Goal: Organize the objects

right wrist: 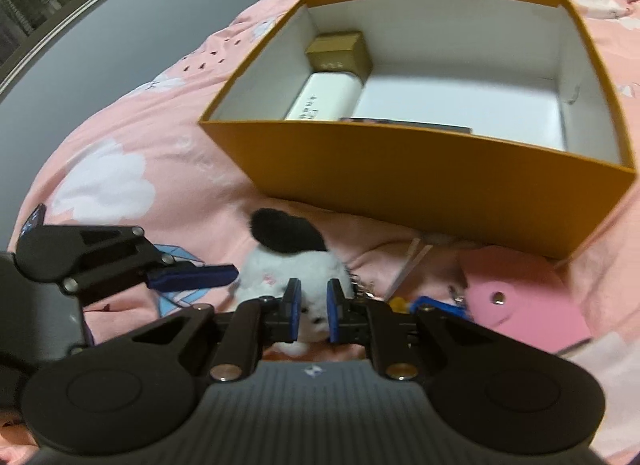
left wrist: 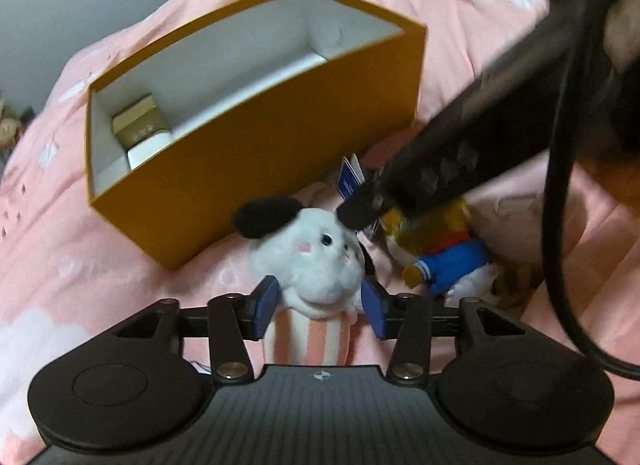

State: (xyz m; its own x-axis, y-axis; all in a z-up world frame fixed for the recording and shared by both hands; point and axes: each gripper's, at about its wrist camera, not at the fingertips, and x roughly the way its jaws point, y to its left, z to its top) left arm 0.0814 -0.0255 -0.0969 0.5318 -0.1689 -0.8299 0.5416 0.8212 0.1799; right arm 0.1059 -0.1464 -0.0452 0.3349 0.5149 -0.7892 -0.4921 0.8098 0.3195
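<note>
A white plush toy with black ears (left wrist: pixel 316 261) and a pink-striped body lies on the pink bedspread in front of an open orange box (left wrist: pixel 256 153). My left gripper (left wrist: pixel 320 305) is open, its blue pads on either side of the plush's neck. My right gripper (right wrist: pixel 314 307) hovers above the plush (right wrist: pixel 276 265), its jaws narrowly apart with only air between the pads; in the left wrist view its fingertips (left wrist: pixel 360 209) sit by the plush's ear. The box (right wrist: pixel 420 181) holds a gold box (right wrist: pixel 340 49) and a white box (right wrist: pixel 324 99).
A second plush in a blue jacket (left wrist: pixel 448 257) lies to the right of the white one. A pink flat case (right wrist: pixel 524 305) and a dark flat item (right wrist: pixel 404 123) inside the box show in the right wrist view. A black cable (left wrist: pixel 560 185) hangs on the right.
</note>
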